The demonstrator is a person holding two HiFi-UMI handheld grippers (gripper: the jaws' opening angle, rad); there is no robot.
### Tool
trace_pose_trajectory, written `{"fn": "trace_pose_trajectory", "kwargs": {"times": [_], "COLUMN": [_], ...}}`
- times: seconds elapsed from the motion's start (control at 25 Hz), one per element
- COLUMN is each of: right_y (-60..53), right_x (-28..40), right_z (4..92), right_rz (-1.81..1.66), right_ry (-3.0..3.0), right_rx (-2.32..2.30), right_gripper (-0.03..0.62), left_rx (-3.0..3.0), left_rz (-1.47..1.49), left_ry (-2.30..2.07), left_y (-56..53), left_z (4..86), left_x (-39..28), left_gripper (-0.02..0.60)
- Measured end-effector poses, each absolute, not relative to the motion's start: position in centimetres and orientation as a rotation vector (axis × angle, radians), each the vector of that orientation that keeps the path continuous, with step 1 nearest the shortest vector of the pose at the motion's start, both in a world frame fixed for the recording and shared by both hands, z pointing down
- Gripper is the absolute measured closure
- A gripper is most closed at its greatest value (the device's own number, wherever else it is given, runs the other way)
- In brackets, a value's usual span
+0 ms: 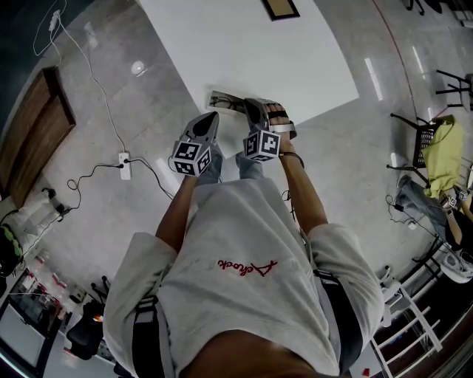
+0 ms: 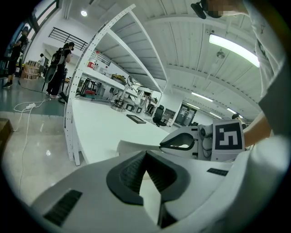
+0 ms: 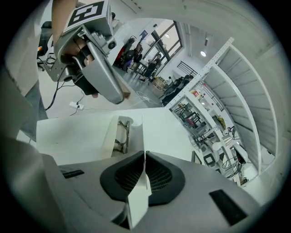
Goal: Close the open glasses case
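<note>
Table (image 1: 295,59): smooth white slab, upper centre of head view.
Glasses case (image 3: 108,132): white, boxy, open, at table's near edge.
Right gripper (image 3: 144,155): ribbed dark pads clamped on case's thin flat lid.
Left gripper (image 2: 145,154): pads pinching the case's white flap.

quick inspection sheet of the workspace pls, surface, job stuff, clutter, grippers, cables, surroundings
surface: white table
job's things: glasses case open near the table's edge, glasses inside, lid raised
clutter: dark flat frame at the far side
grippers: right gripper shut on the lid; left gripper fingers together beside the case, contact unclear
cables: white cable and power strip on the floor
surroundings: shelving, chairs, people far off
</note>
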State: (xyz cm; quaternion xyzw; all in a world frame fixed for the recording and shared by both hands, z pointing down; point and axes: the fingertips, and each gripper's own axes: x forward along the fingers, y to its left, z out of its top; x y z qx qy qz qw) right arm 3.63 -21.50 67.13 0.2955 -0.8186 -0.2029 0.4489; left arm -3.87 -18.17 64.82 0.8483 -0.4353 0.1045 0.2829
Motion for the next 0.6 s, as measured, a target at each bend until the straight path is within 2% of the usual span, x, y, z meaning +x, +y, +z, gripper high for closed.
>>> {"fn": "trace_pose_trajectory", "kwargs": {"times": [0.6], "right_y": [-16.1], "right_x": [2.4], "right_z": [70.1], "right_rz": [-0.417], "right_ry": [-2.049], "right_rx": [0.607], "right_gripper": [0.546], "left_rx": [2.287], "left_rz": [0.272], "left_ry": [-1.165], "left_y": [-18.0], "left_z": [64.4], "left_x": [-3.6], "left_gripper": [0.56]}}
